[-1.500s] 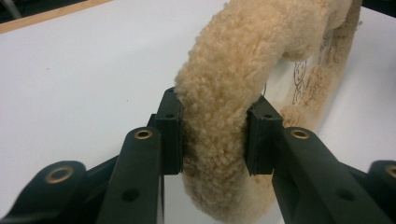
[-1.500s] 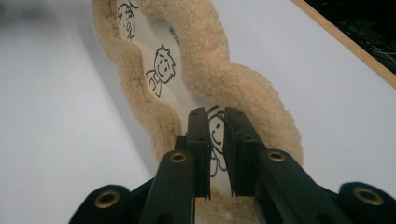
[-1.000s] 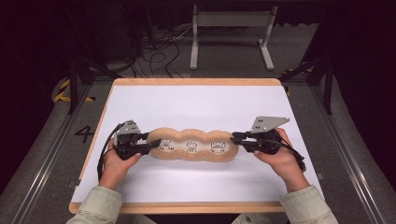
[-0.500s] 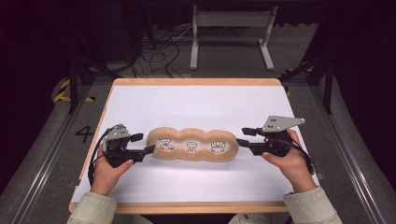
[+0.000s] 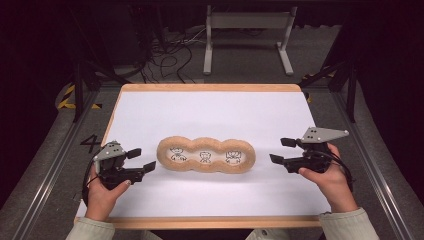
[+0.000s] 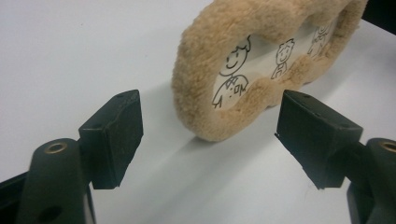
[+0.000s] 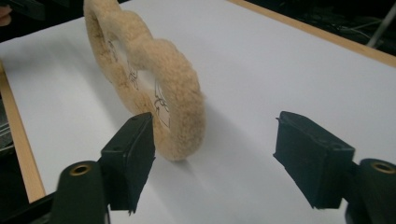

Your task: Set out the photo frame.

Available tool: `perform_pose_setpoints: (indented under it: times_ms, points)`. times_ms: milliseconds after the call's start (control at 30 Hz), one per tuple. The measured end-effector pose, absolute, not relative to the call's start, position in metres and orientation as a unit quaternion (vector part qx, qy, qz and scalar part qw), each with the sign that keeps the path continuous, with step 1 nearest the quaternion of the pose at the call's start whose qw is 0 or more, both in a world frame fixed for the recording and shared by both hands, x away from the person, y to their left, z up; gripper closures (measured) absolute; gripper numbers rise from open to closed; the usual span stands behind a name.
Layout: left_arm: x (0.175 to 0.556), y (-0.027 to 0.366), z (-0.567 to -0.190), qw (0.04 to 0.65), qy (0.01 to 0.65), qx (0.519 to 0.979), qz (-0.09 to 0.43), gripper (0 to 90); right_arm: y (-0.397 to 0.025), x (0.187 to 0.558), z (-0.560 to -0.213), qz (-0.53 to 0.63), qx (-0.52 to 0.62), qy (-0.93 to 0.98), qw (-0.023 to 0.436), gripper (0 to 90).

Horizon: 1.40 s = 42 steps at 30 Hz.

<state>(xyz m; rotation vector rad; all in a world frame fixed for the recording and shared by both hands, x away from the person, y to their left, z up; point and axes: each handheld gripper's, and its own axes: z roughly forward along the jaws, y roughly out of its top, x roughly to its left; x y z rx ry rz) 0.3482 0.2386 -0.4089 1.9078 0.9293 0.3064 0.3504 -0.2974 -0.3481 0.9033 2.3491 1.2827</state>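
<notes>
On the counter [image 5: 150,110], high view: plush three-hole frame [image 5: 206,154] lies flat mid-sheet, long axis left-right, cartoon faces up. Left gripper [image 5: 141,160] sits just off its left end, right gripper [image 5: 281,151] a bit further off its right end. Both jaws apart, nothing held. Looks like a two-ended hold just let go, each hand backed straight out along the frame's axis so it stays square.

Left gripper view: frame's left lobe [image 6: 219,79] sits ahead between the open jaws, clear gap to both pads, full contact with the white sheet.

Right gripper view: right lobe [image 7: 180,107] ahead, nearer the left-hand jaw, not touching; far end of the frame runs off toward the other hand.

Versus 1.0 s ago: both grippers were at the frame's ends; at 0.5 s they were backing off. Now both sit further out, right more than left. Frame hasn't visibly shifted.
</notes>
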Motion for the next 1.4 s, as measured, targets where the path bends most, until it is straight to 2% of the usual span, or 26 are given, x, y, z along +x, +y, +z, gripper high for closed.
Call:
perform_pose_setpoints:
  times_ms: [367, 833, 1233, 1400]
  points:
    - [0.354, 0.256, -0.433, 0.455, 0.425, 0.770, 0.139, 21.8, -0.318, 0.353, -0.376, 0.426, 0.363, 0.816, 0.142, 24.1]
    - [0.354, 0.257, -0.452, 0.455, 0.423, 0.765, 0.172, 20.6, -0.335, 0.356, -0.418, 0.419, 0.391, 0.807, 0.144, 20.6]
    - [0.349, 0.253, -0.459, 0.466, 0.413, 0.765, 0.166, 20.6, -0.344, 0.350, -0.443, 0.428, 0.379, 0.802, 0.170, 20.5]
    - [0.350, 0.253, -0.460, 0.461, 0.417, 0.767, 0.159, 20.5, -0.336, 0.349, -0.454, 0.418, 0.376, 0.811, 0.163, 20.5]
